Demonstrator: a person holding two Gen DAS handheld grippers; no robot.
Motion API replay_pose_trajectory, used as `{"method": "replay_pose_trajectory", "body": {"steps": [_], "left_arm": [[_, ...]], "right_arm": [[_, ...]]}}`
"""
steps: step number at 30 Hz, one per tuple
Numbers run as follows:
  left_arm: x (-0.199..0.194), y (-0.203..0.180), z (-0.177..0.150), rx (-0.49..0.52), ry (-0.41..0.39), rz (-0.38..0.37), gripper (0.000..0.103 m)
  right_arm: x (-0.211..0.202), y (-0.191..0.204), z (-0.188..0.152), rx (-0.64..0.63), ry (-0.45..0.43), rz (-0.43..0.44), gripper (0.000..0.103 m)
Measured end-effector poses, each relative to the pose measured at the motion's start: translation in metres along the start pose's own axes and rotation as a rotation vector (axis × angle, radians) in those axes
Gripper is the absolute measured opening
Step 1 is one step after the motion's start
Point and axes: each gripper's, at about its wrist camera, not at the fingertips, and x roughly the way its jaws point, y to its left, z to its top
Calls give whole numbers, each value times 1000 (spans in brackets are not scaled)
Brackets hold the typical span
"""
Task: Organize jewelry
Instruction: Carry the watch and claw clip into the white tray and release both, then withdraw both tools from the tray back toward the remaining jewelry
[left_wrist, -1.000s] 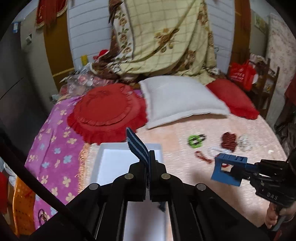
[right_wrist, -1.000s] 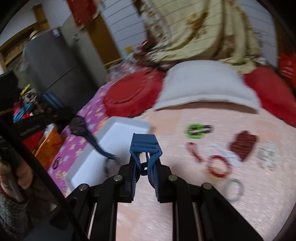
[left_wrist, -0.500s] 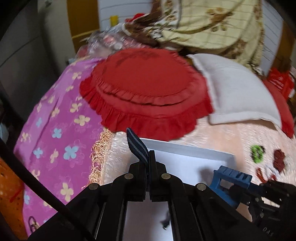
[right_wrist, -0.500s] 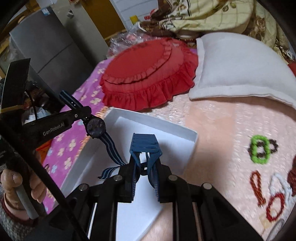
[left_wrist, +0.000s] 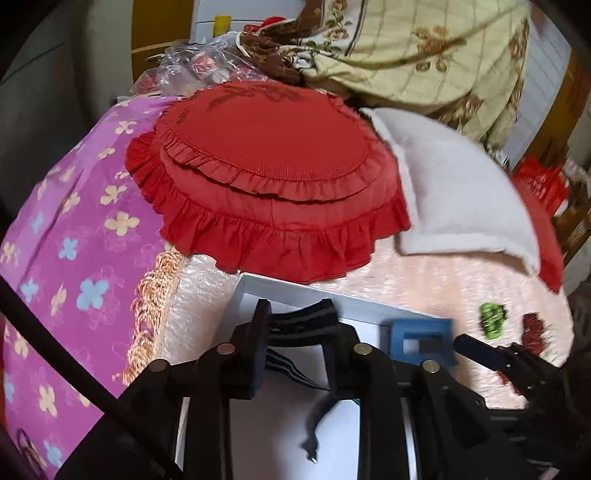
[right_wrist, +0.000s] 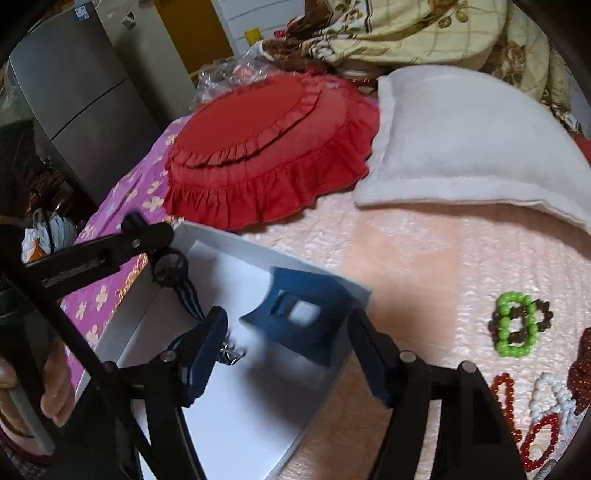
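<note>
Our left gripper (left_wrist: 295, 354) and right gripper (right_wrist: 288, 354) both wide over our smooth white box (right_wrist: 236, 402), striped woven watch strap (left_wrist: 301, 325) and blue plastic clip (right_wrist: 303, 317) loose between the fingers, ruffled red cushion (right_wrist: 266, 155) beyond

The tray (right_wrist: 236, 413) lies near on the bedspread (right_wrist: 424, 258); the round cushion (right_wrist: 266, 155) sits beyond it, the pillow (right_wrist: 461, 140) right of that. Bead bracelets (right_wrist: 517, 328) lie right of the tray, the watch (right_wrist: 173, 269) over its left edge.

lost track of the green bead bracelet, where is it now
In the right wrist view, the green bead bracelet lies on the pink bedspread, right of the white box.
</note>
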Motion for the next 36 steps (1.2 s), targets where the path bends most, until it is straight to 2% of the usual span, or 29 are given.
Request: {"method": "replay_pose_trajectory", "body": {"steps": [4,7,9,11,15,18,21,23,25,29,33,35,36], "left_arm": [[-24,4,-2,-36,-19,-39,16],[-44,11,-10,-54,-33,-36,16],[-61,22,-24,-74,-47,3,16],[-73,31,-42,-91,-50,83,16],[-104,47,-94,-128,-75,213,16],[-126,52,-133,-151,-91,243,16],[-145,55,-165,-215,-106,229,16],[-154,54,-185,-251,-105,200,16],[-163,45,-200,-265,-113,190,16],[-179,24,-219,-254,-135,176,16],[-188,6,-224,-227,-142,165,16],[-195,-5,-226,-213,-151,159,16],[-201,-13,-228,-203,-161,157,16]], "right_arm": [[-16,-1,3,16,-25,13,71],[-34,-1,-5,17,-37,13,71],[-47,0,-24,12,-29,-19,71],[-53,3,-46,8,-4,-22,71],[-57,13,-105,33,78,26,71],[-61,27,-140,18,122,44,66],[-64,45,-164,-33,134,33,57],[-65,54,-174,-63,146,20,46],[-67,60,-181,-87,141,7,44],[-80,62,-185,-170,119,-114,41],[-91,46,-188,-167,105,-191,41],[-95,40,-187,-151,98,-188,41],[-100,36,-188,-127,96,-157,41]]}}
